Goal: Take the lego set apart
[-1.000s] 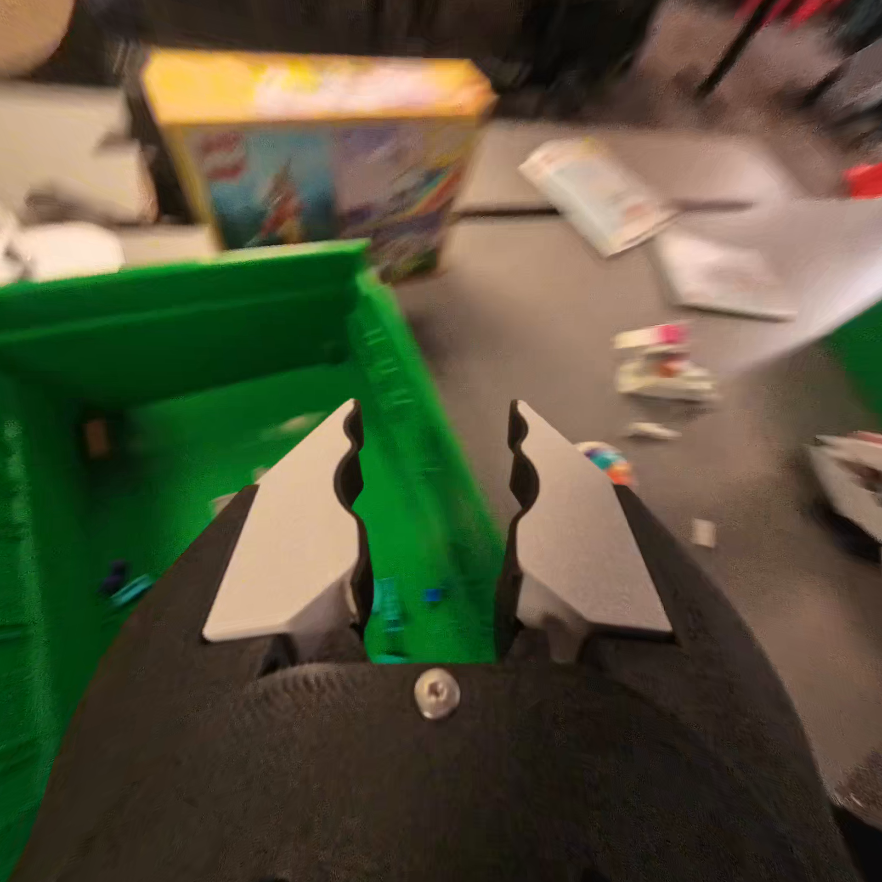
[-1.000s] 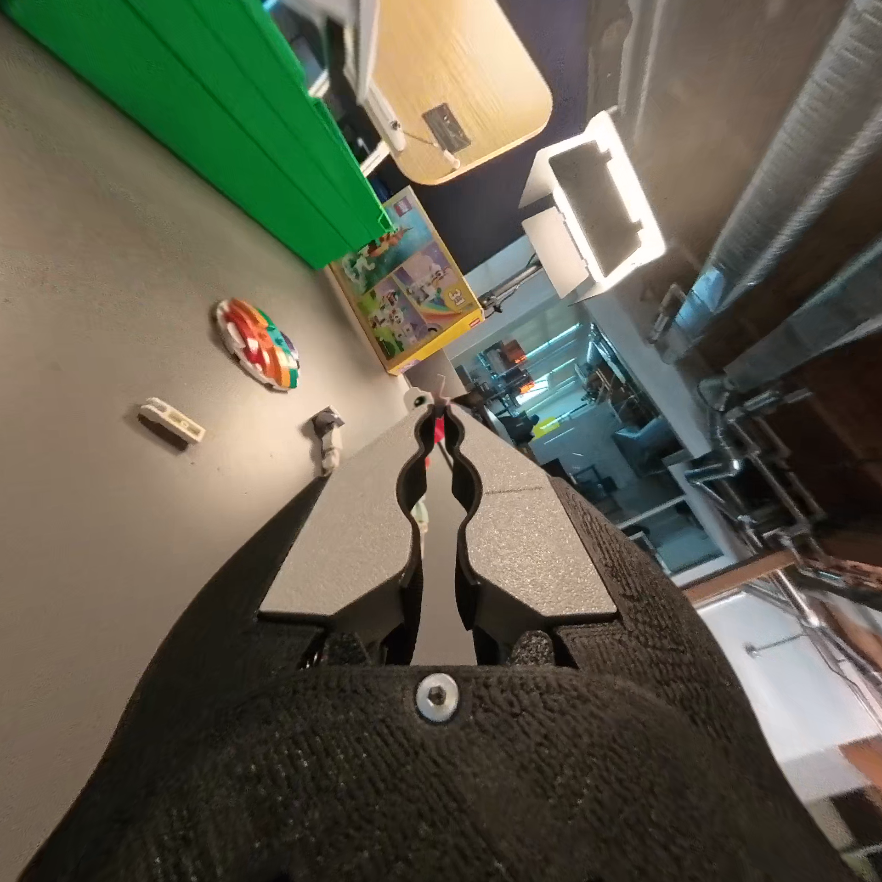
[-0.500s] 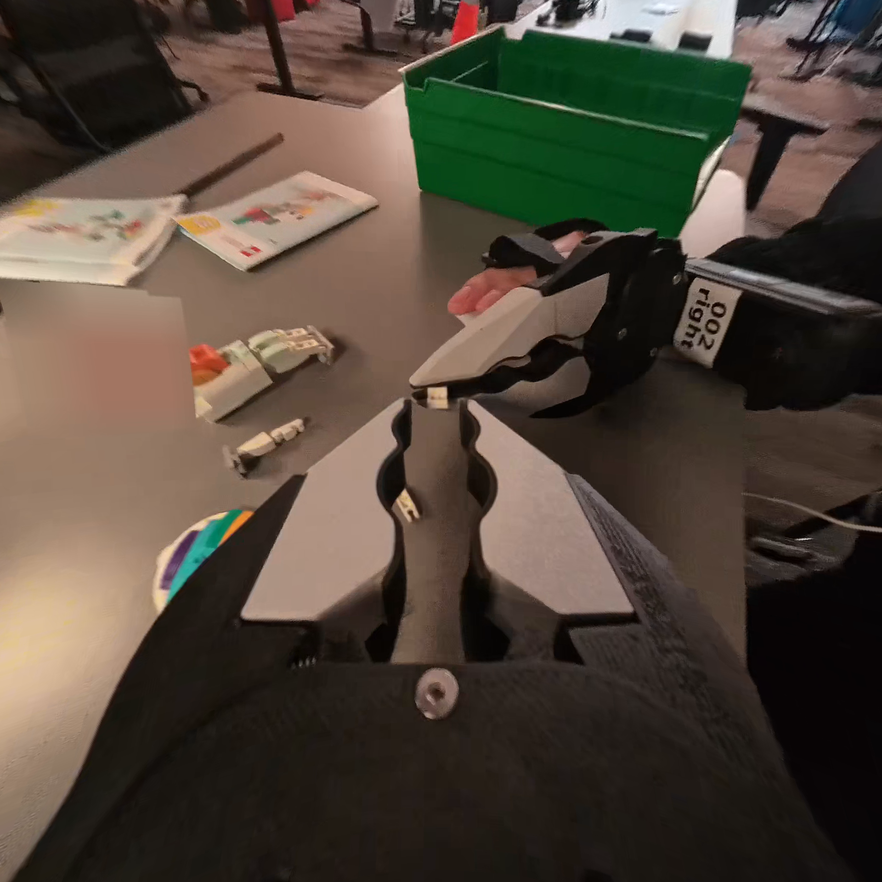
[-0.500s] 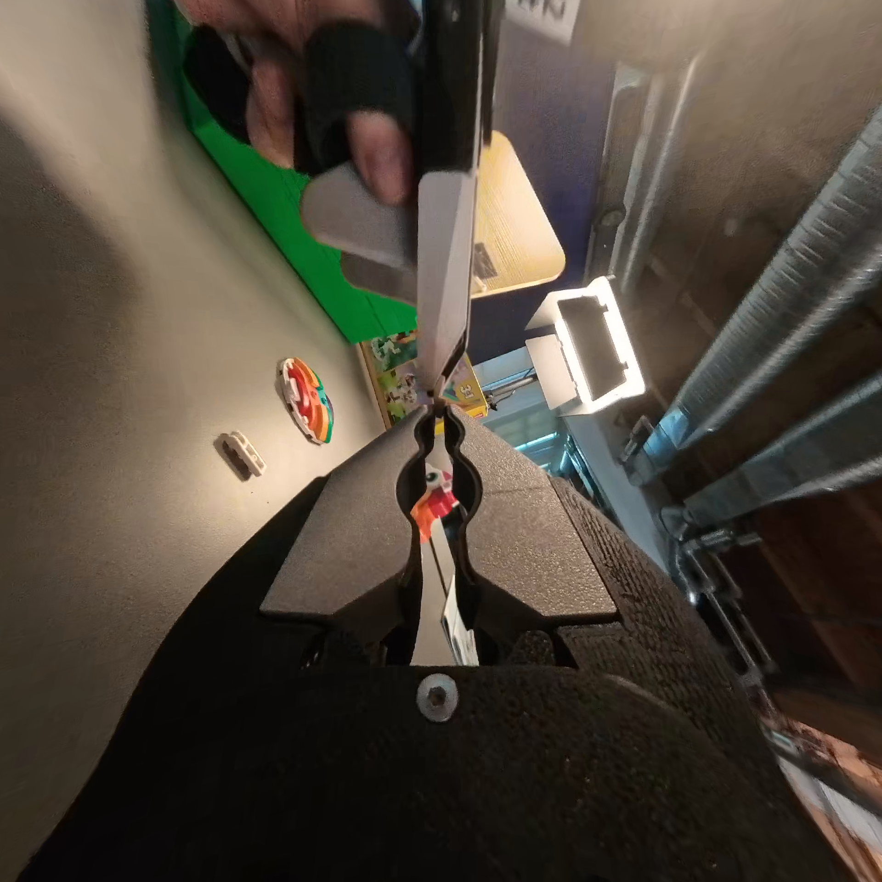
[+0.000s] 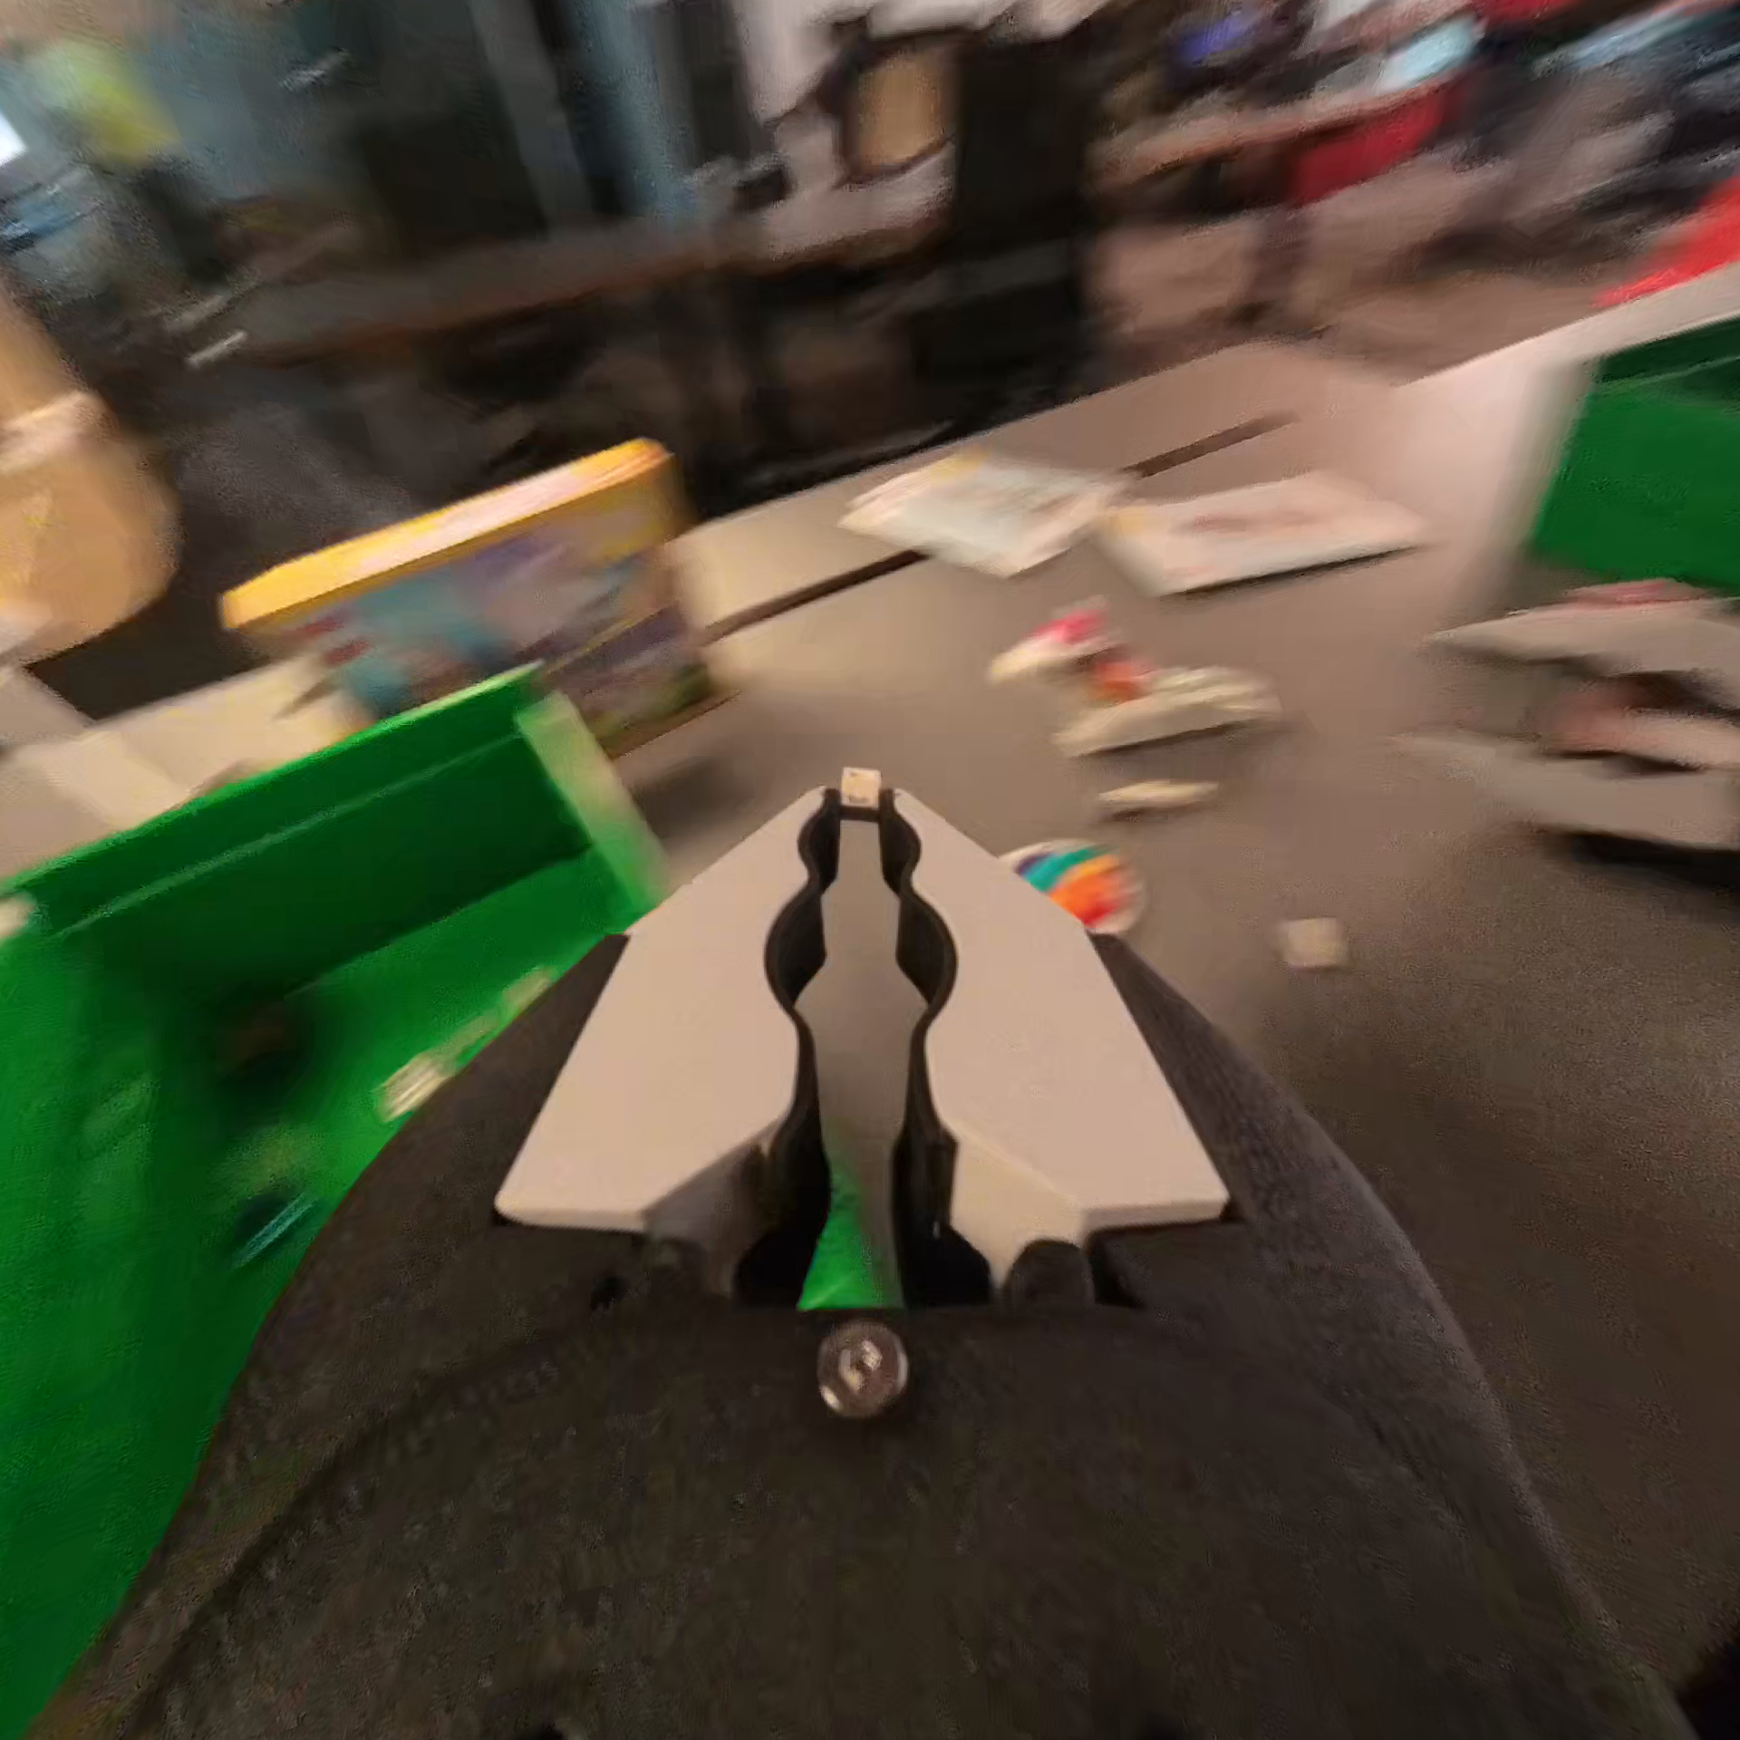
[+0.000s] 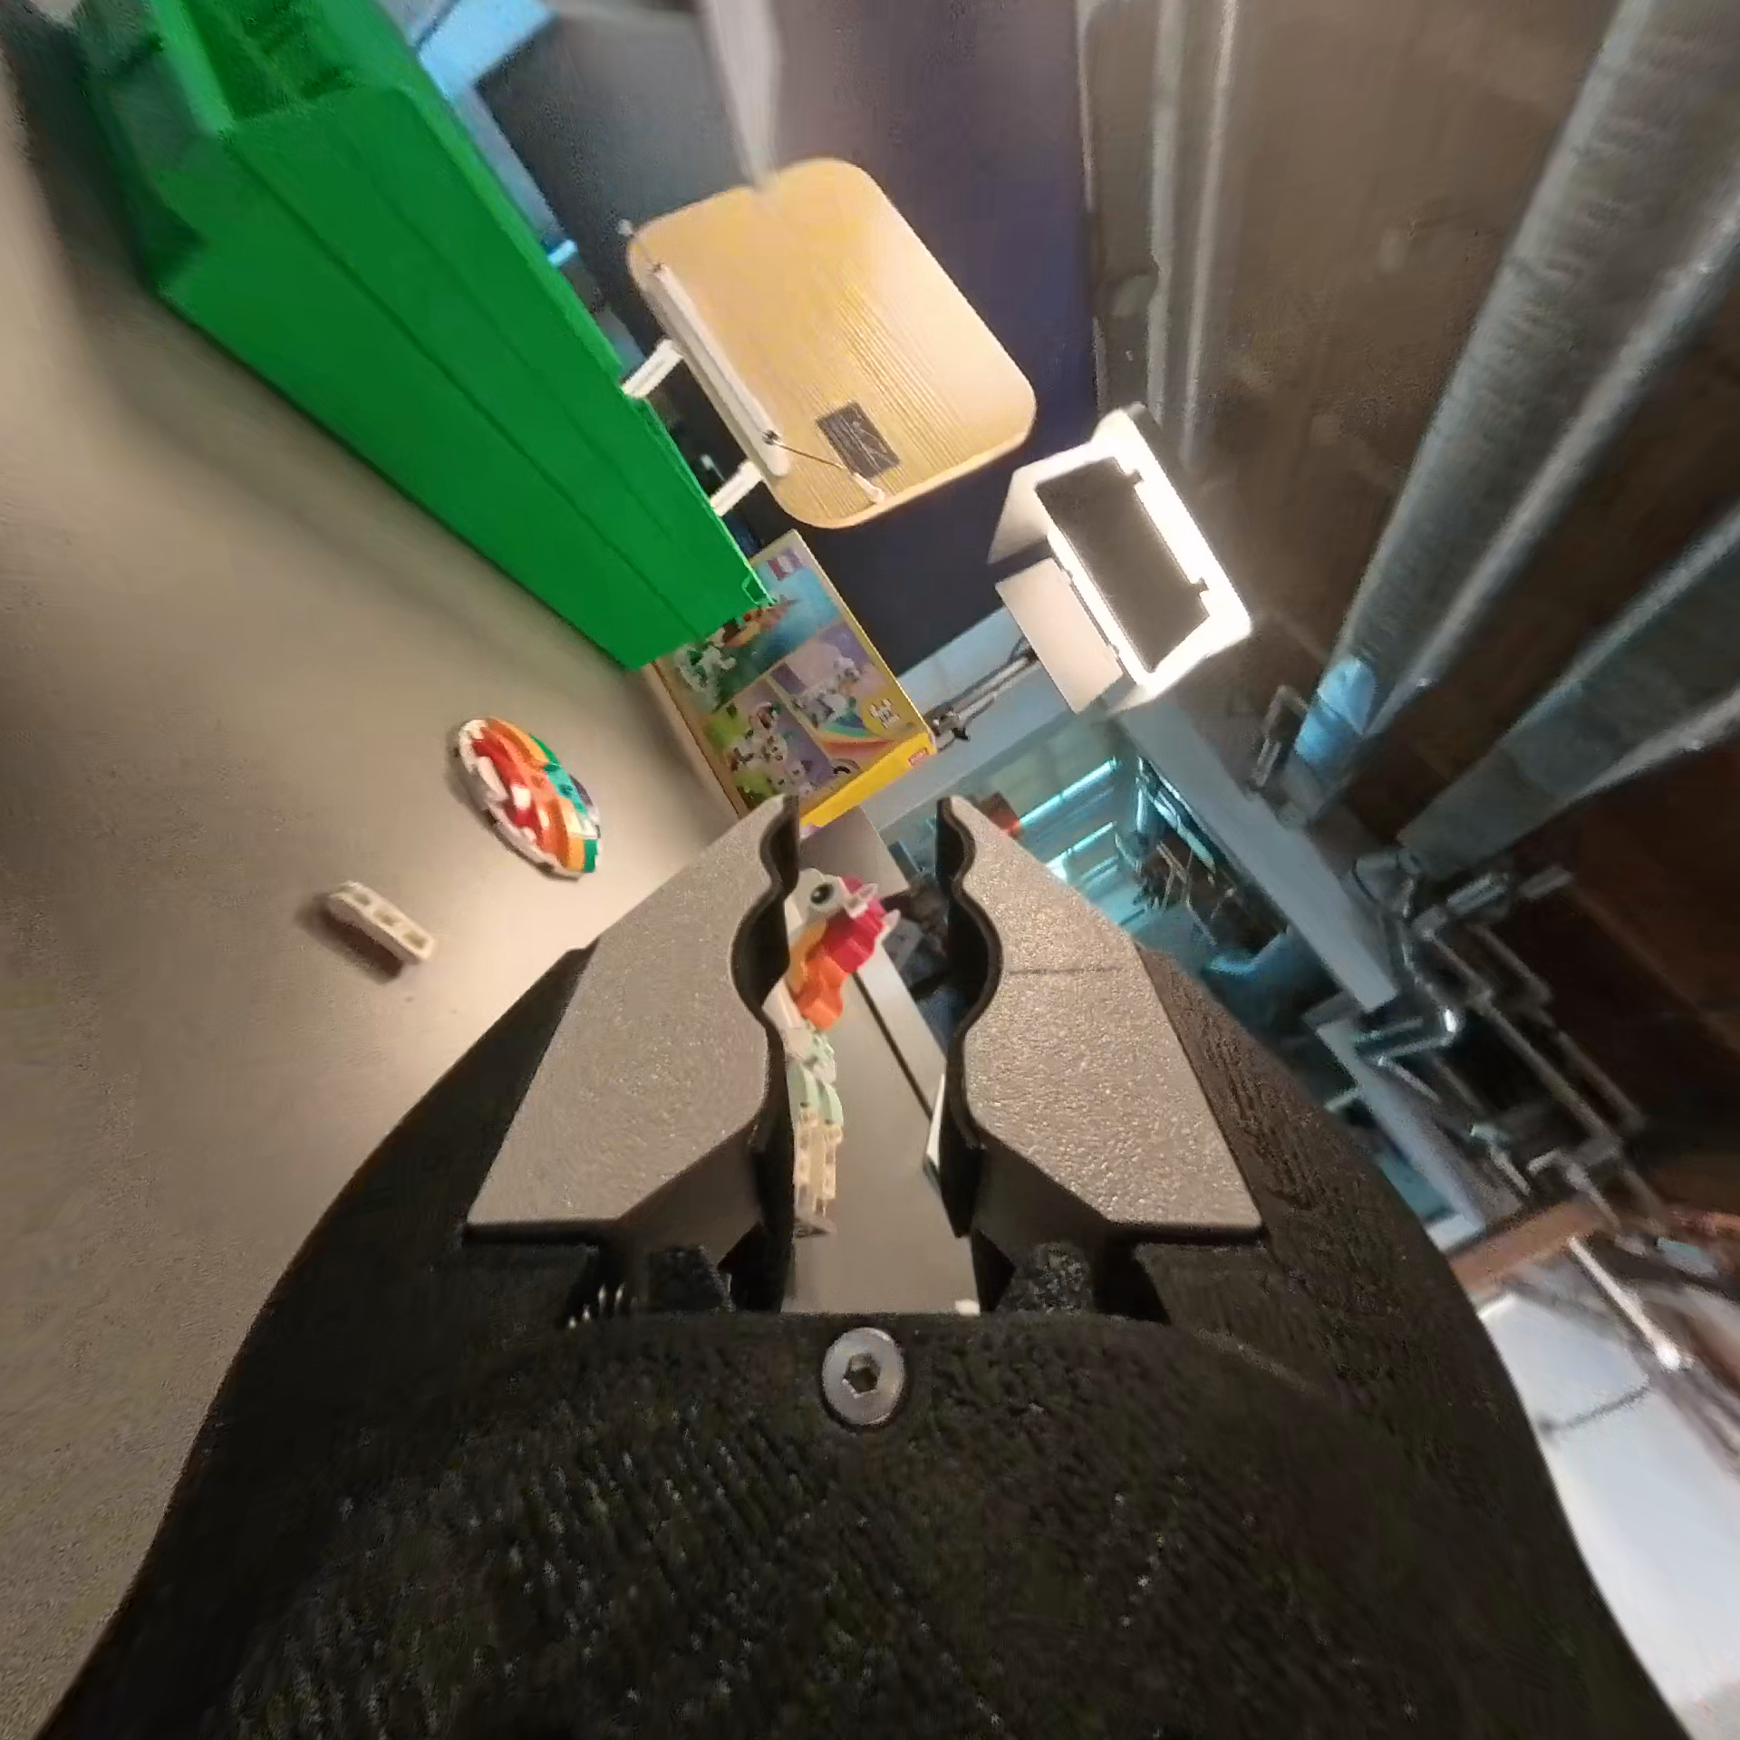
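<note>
Lego bits are scattered all over the grey table [image 5: 1412, 1083] right now. Left gripper [image 5: 861, 800] is pinched tight on a tiny white piece [image 5: 861, 784] right at its tips, hanging beside the green bin [image 5: 282, 847], which has a few loose pieces inside, too smeared to make out. Right gripper [image 6: 868, 819] has its jaws apart with nothing in them; through the gap you can see the half-stripped model [image 6: 817, 998], white and mint with orange and pink bricks, lying on the table.

Writing-wise: the set's yellow-edged box [image 6: 800, 687] has printed art and a logo on it, and the booklets [image 5: 989, 508] are printed too, but I'm leaving the text out. The left view is motion-blurred anyway.

What each view gets: only the left one shows the booklets, the bin's inside and a second green bin [image 5: 1638, 471] at far right. Only the right one gives a sharp look at the rainbow disc [image 6: 527, 796], a small white plate [image 6: 377, 927] near it, and the ceiling ducts. Both catch the disc and the box.
</note>
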{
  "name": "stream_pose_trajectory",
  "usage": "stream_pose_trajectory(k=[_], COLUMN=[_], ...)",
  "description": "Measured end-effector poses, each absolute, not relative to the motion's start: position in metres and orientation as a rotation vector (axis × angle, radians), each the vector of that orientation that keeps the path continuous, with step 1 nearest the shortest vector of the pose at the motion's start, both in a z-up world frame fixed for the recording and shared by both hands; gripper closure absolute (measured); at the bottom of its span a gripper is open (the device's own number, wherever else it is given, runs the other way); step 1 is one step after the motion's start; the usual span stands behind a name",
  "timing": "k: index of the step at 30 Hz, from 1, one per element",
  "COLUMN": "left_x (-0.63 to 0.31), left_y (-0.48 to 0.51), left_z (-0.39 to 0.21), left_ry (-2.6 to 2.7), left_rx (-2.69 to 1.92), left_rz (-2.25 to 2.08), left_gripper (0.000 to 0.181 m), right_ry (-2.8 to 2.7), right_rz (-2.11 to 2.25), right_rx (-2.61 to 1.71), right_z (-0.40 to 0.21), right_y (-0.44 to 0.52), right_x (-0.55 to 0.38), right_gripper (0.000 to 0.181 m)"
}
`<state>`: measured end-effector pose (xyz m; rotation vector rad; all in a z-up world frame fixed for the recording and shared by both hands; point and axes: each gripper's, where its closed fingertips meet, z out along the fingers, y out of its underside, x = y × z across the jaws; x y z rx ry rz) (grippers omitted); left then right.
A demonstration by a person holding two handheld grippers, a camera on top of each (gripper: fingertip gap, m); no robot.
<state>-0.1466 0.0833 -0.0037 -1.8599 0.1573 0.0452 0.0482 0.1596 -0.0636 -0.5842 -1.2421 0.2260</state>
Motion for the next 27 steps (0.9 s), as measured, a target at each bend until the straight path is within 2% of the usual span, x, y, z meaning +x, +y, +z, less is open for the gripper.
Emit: stream_pose_trajectory(k=[3, 7, 15, 16, 19, 22, 25, 27], left_x=[-0.244, -0.291, -0.303, -0.303, -0.299, -0.283, -0.211, -0.135], left_y=[0.076, 0.082, 0.076, 0.079, 0.08, 0.079, 0.081, 0.079], left_z=[-0.058, -0.127, -0.173, -0.17, -0.156, -0.1, -0.023, 0.0], left_ry=[-0.126, -0.277, -0.458, -0.466, -0.488, -0.436, -0.185, 0.097], left_rx=[-2.192, -2.493, -2.748, -2.724, -2.663, -2.443, -2.105, -1.989], left_rz=[0.145, 0.016, -0.071, -0.079, -0.081, 0.075, 0.041, -0.102], left_gripper=[0.174, 0.174, 0.174, 0.171, 0.142, 0.118, 0.121, 0.13], right_ry=[-1.188, -1.167, -1.073, -1.059, -1.027, -0.998, -0.969, -0.946], right_rz=[0.24, 0.236, 0.254, 0.259, 0.266, 0.287, 0.297, 0.319], right_rx=[-0.663, -0.696, -0.8, -0.812, -0.836, -0.846, -0.87, -0.896], right_z=[-0.06, -0.059, -0.053, -0.052, -0.05, -0.046, -0.045, -0.044], right_y=[0.175, 0.181, 0.201, 0.203, 0.208, 0.21, 0.215, 0.22], right_x=[0.054, 0.058, 0.069, 0.071, 0.075, 0.079, 0.082, 0.085], right_gripper=[0.156, 0.159, 0.16, 0.16, 0.16, 0.16, 0.16, 0.16])
